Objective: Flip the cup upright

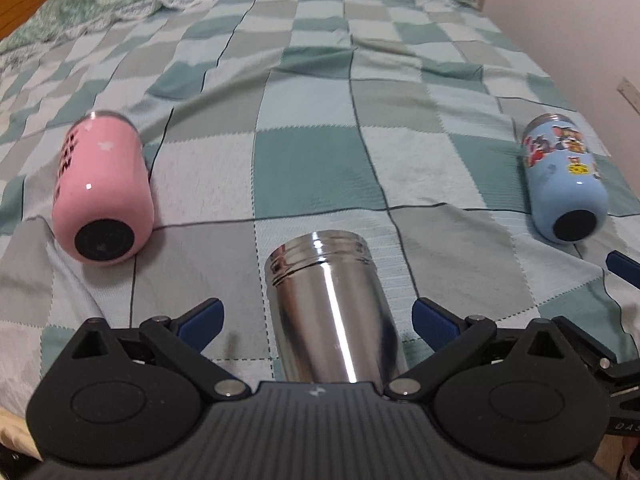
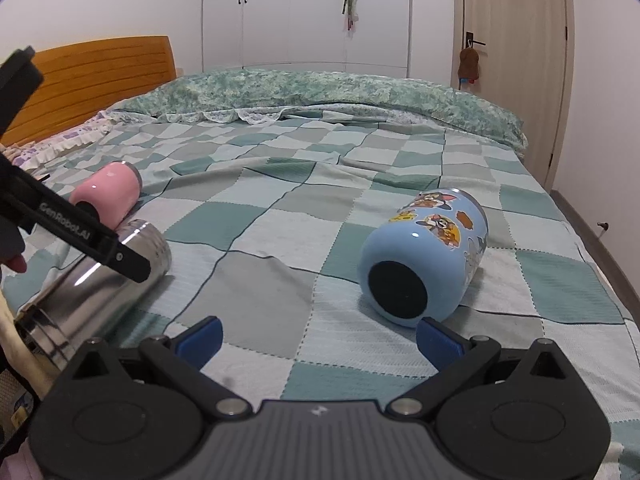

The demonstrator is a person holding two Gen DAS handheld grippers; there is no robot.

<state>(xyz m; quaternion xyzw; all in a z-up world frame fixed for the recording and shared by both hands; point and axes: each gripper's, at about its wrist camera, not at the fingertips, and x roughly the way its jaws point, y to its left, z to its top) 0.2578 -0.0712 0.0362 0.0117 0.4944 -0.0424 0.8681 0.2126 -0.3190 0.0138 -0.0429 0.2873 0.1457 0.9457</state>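
Shiny steel cup [image 1: 332, 312] on its side

The left wrist camera is sitting low over a checkered bedspread [image 1: 312, 168], looking along it, close above a steel cup [image 1: 332, 312] between its fingers. The right wrist camera is looking from the right, low, across the bed toward a wardrobe [image 2: 306, 12]. Both views are sharing the steel cup, a pink cup [image 1: 102, 192] and a blue cup [image 2: 424, 260].

Three cups are laid on the bed [image 1: 312, 92]: steel cup [image 1: 334, 312] between pink cup [image 1: 102, 196] and cartoon cup [image 1: 564, 176].
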